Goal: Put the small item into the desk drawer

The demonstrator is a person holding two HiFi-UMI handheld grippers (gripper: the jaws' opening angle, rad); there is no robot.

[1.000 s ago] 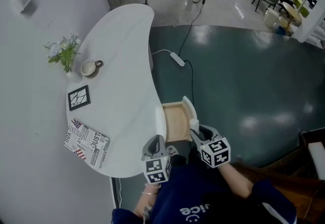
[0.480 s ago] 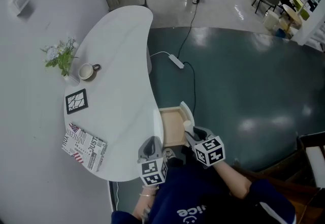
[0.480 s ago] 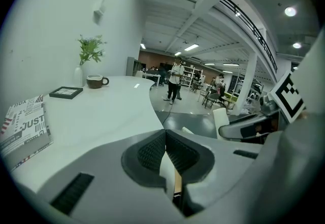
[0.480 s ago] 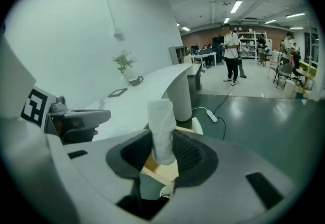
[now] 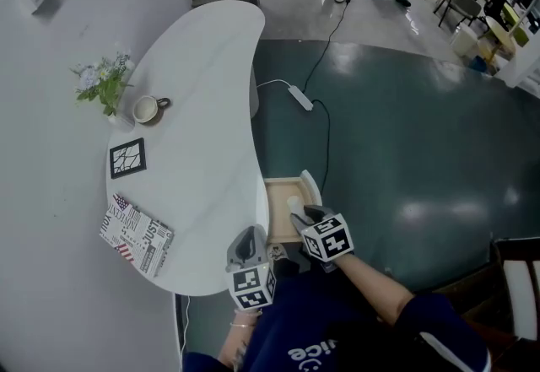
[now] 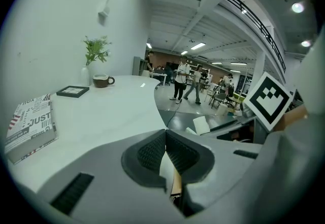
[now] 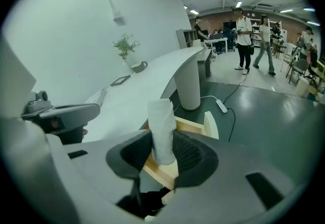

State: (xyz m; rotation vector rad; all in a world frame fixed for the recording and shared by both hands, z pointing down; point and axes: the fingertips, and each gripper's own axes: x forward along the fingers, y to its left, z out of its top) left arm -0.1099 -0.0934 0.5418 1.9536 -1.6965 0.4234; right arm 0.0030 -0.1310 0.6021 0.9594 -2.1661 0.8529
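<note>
While the person leans over the curved desk [image 5: 194,151] in the head view, the right gripper [image 5: 301,215] hangs above the open desk drawer [image 5: 278,196]. It is clenched on the small item [image 5: 293,204], a pale roll. The left gripper [image 5: 252,234] waits just beside the desk edge.

In the left gripper view, its jaws are pressed together on nothing, with the desk top stretching ahead.

In the right gripper view, the small item stands upright between the pads, with the drawer's wooden rim and white front panel [image 7: 210,124] just beyond.

I judge this to be the placing step. Next, the item must be lowered past the rim and let go. Room is tight between desk edge and front panel, but the floor side lies open.
</note>
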